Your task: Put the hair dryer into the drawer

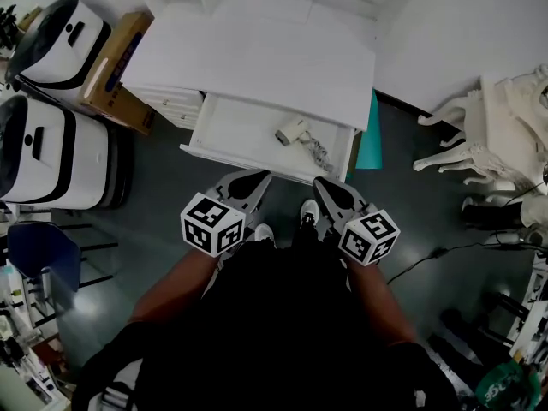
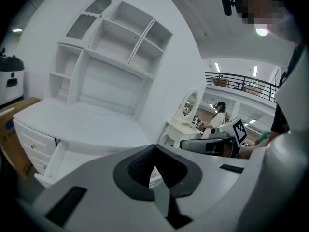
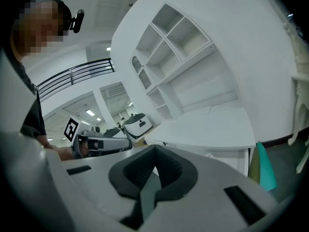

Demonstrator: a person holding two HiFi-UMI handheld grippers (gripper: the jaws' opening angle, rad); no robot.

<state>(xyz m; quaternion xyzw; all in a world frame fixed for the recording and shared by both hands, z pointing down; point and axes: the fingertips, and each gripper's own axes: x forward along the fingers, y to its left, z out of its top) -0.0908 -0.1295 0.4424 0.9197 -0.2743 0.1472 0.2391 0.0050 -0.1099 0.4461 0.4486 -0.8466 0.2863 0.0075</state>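
- Dark grey floor runs under a white desk [image 1: 282, 58], whose drawer [image 1: 224, 134] stands pulled out just ahead of both gripper tips.
- My left gripper [image 1: 255, 178] has its jaws pressed together with nothing between them. It sits just short of the drawer's front edge.
- My right gripper [image 1: 325, 184] is the same, closed and empty, beside the left one and level with it.
- I see the hair dryer [image 1: 293, 132] already lying inside the drawer, ahead of the right gripper and apart from both.
- Its cord [image 1: 319, 153] trails toward the drawer's front right corner, the part nearest my right jaws.
- My judgement: if the drawer gets pushed in, that cord could ride over the front edge and get pinched.
- A push from one gripper alone could skew the drawer and jam it.
- Closed tips could also slip off the smooth white front.
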